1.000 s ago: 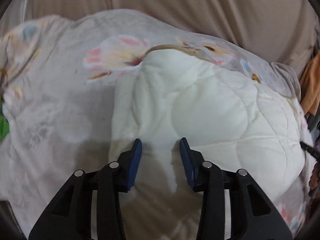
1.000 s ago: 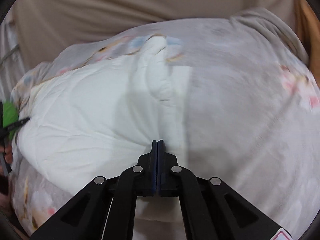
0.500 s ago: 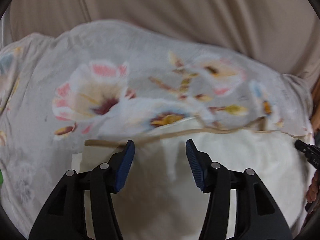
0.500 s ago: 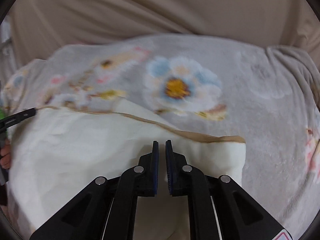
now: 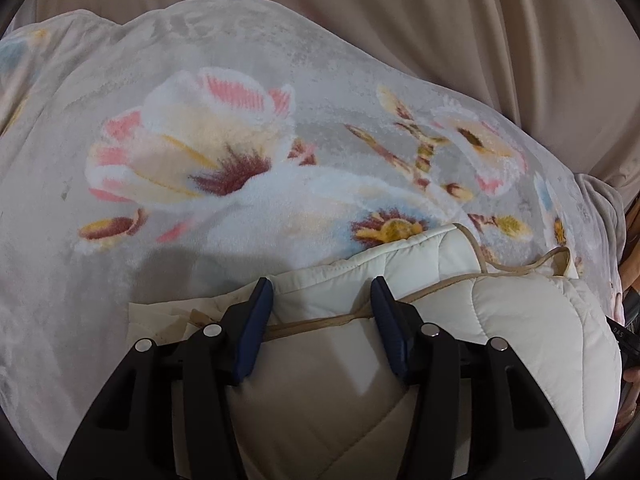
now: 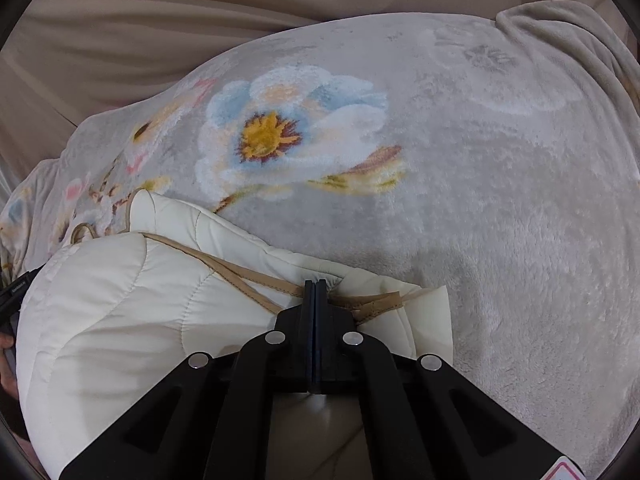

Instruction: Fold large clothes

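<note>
**Cream quilted garment folded on the flowered blanket, my right jaws closed at its edge**

My left gripper [image 5: 322, 300] sits low over the cream quilted garment [image 5: 500, 340], its blue pads [image 5: 256, 320] spread wide with nothing between them but the fabric lying underneath. A tan trim [image 5: 320, 322] runs across the gap between my left fingers, and the padded edge of the garment rises just past the fingertips. Further right the trim loops up into a small curl near the garment's far corner.

My right gripper [image 6: 315, 286] has its jaws pressed together, no gap showing, right at the spot where two strips of tan trim [image 6: 256, 276] meet on the garment's edge. I cannot tell whether fabric is actually caught between the pads or whether they only rest against it. To the right of my fingers a flat cream corner [image 6: 434, 320] of the garment sticks out onto the blanket.

The cream quilted garment [image 6: 120, 320] lies folded in layers on a grey plush blanket [image 5: 200, 80] printed with large pink, blue and yellow flowers. Beyond the blanket hangs a beige curtain [image 5: 440, 20] in soft vertical folds. At the edge of each view I catch a sliver of the other gripper's black body.
</note>
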Demonstrator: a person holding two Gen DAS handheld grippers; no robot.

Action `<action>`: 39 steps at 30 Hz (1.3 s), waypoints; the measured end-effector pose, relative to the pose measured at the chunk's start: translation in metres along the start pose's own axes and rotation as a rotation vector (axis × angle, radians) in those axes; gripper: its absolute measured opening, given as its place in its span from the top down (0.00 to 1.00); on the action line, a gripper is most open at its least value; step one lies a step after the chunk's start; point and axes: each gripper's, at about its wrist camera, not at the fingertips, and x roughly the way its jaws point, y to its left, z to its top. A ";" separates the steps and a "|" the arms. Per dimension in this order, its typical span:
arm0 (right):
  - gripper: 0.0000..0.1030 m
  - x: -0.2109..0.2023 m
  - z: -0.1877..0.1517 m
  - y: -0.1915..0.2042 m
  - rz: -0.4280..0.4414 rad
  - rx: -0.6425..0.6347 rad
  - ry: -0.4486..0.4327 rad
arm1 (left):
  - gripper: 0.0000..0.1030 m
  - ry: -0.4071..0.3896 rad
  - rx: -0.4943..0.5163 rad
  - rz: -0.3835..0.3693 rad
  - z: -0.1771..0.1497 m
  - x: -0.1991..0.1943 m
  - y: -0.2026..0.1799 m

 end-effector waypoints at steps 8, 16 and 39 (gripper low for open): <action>0.87 -0.079 0.002 0.016 -0.023 -0.034 -0.146 | 0.53 -0.100 -0.051 -0.004 0.001 -0.065 0.000; 0.87 -0.118 -0.083 0.090 0.077 -0.244 -0.029 | 0.45 -0.012 0.071 -0.026 -0.069 -0.135 -0.037; 0.82 -0.053 -0.093 0.205 0.246 -0.296 0.147 | 0.41 -0.088 -0.179 -0.043 -0.143 -0.194 0.034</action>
